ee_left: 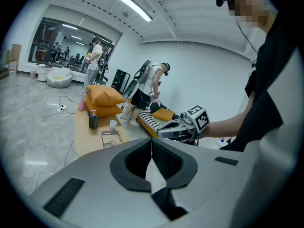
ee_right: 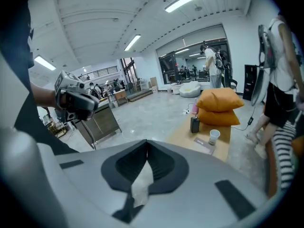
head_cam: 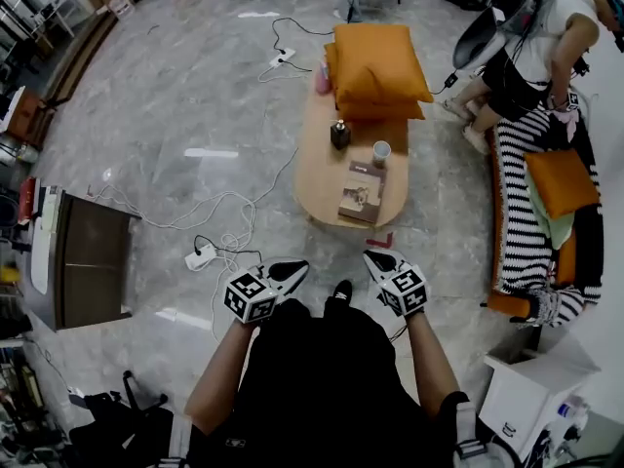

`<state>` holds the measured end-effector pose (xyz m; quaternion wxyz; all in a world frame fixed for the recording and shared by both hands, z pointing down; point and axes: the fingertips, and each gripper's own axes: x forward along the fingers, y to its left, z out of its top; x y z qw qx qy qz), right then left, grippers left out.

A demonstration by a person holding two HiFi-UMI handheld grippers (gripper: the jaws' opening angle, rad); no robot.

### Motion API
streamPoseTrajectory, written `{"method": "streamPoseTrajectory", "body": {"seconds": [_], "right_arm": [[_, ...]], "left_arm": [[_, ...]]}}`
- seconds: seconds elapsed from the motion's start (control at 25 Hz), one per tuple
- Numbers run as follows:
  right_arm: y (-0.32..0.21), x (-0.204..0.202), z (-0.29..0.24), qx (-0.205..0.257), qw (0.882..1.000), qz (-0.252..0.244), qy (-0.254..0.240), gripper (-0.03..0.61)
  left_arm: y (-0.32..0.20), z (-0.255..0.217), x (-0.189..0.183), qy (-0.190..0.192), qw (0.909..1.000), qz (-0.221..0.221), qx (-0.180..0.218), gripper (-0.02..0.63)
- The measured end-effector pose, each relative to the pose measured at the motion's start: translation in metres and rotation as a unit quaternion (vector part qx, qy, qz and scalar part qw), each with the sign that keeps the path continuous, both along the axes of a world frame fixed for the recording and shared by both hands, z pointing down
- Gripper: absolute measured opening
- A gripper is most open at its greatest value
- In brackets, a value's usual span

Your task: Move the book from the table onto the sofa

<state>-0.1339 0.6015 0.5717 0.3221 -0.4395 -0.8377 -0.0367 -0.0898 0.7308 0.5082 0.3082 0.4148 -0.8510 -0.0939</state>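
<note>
**Left gripper** [head_cam: 291, 273]: I read its jaws as pressed together with nothing between them. It is held low in front of the wearer's dark clothing and points toward the near end of the table.

**Right gripper** [head_cam: 376, 259]: its jaws are likewise together and empty. It is held beside the left gripper without touching it, and neither gripper touches any object.

**Table** [head_cam: 317, 169]: a low oval wooden top, just ahead of both grippers.

**Book** [head_cam: 362, 192]: it lies flat on the near part of the table, toward the right edge, clear of both grippers.

**Cup** [head_cam: 381, 152]: white and upright, just beyond the book.

**Dark container** [head_cam: 339, 134]: it stands left of the cup, near the table's middle.

**Cushions** [head_cam: 378, 66]: two orange ones, stacked at the table's far end. A pink bottle [head_cam: 323, 78] stands beside them on the left.

**Sofa** [head_cam: 520, 224]: black-and-white striped, to the right of the table and well apart from the book. An orange pillow [head_cam: 561, 181] rests on its seat.

**Person** [head_cam: 546, 37]: bent over by the sofa's far end.

**Floor**: grey stone. A power strip [head_cam: 202, 255] and loose white cables lie left of the table's near end.
</note>
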Motion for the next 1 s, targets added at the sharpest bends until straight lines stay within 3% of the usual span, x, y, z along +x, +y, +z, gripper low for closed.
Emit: {"method": "streamPoseTrajectory", "body": {"seconds": [0.2,0.4,0.6,1.0], "right_arm": [[-0.023,-0.042,-0.013,-0.004,0.999,0.033,-0.007,0.008],[-0.007,-0.067,-0.014,0.02,1.0,0.015,-0.013,0.009],[0.009,-0.08,-0.021,0.066,0.997,0.007,-0.028,0.008],[0.031,-0.118,-0.019,0.112,0.993,0.018,-0.031,0.009]], "left_arm": [[0.009,-0.003,-0.002,0.018,0.9992,-0.033,0.012,0.011],[0.019,-0.003,-0.024,0.023,0.9985,-0.044,0.025,0.011],[0.023,0.005,-0.057,0.023,0.9983,-0.015,0.051,0.011],[0.062,0.012,-0.121,0.005,0.9977,0.039,0.055,0.011]]}}
